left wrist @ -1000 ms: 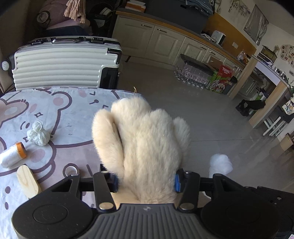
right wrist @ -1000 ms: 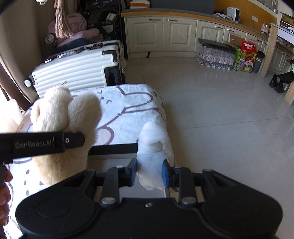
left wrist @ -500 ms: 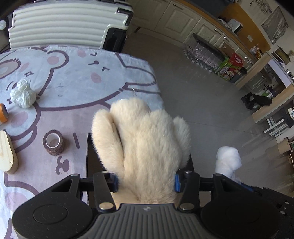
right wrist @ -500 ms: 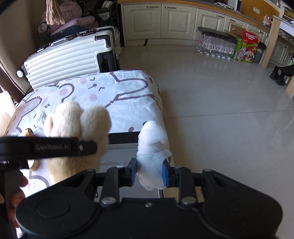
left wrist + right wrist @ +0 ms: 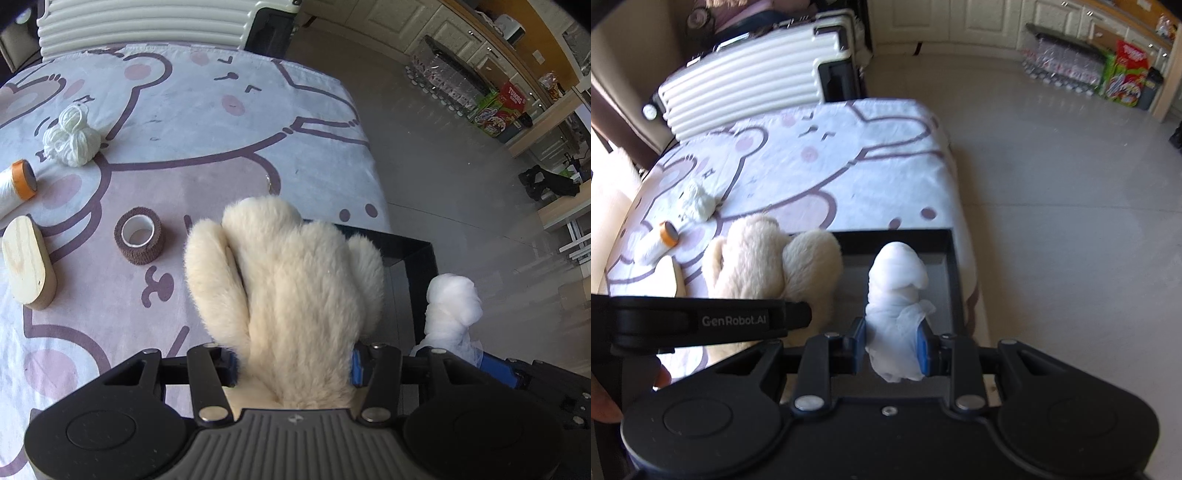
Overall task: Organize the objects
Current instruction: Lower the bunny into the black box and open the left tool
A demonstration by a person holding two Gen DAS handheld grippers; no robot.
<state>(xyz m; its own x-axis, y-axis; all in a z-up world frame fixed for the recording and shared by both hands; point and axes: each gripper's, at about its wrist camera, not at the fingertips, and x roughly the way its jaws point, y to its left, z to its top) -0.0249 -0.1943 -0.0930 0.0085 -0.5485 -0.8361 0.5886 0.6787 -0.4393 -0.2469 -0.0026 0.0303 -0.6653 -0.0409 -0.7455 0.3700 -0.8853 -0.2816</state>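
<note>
Sunlit grey tiled floor [image 5: 1052,229], cream kitchen cabinets [image 5: 960,18], ribbed white suitcase [image 5: 753,77] behind bear-print table [image 5: 221,122].

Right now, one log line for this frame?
left gripper: shut on plush mitt | right gripper: shut on white wad | both over black tray

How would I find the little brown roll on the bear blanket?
Look at the bear-print blanket covering the table. Just left of the fluffy cream plush toy and right of the oval wooden block stands the brown roll. It alone is dark brown, ring-shaped, with a white hollow core.
</note>
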